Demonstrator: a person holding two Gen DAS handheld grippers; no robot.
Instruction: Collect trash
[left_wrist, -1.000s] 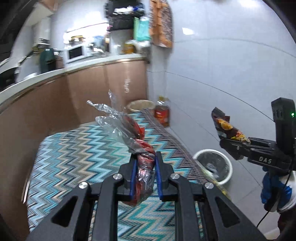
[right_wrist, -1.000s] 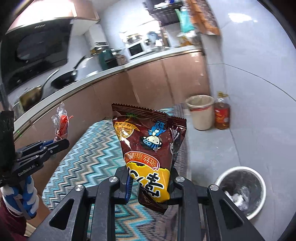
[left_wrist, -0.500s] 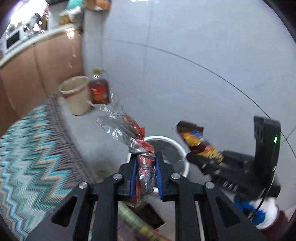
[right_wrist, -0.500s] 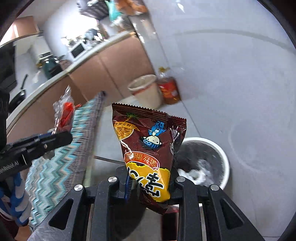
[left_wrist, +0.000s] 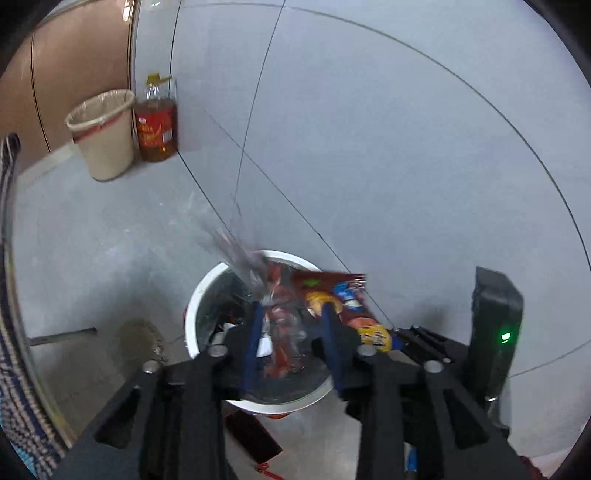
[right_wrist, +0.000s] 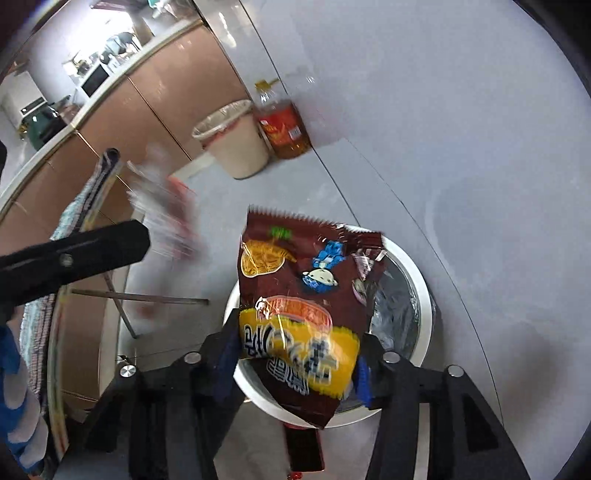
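Both grippers point down over the white trash bin (left_wrist: 199, 295), which stands on the grey floor at the wall's foot; its black liner holds some scraps.

Left gripper (left_wrist: 290, 332): jaws have just been opening and stand parted, with a gap on each side of the clear red wrapper (left_wrist: 277, 321) between them; the wrapper is blurred and sits over the bin mouth.

Right gripper (right_wrist: 295, 354): jaws have just been opening; the brown snack bag (right_wrist: 295, 280) stands upright between the blue pads over the bin, and pad contact cannot be told.

From the white bin, a beige lined bin (left_wrist: 103, 140) and an oil bottle (left_wrist: 155, 125), just beside each other, lie toward 11 o'clock, well apart from it.
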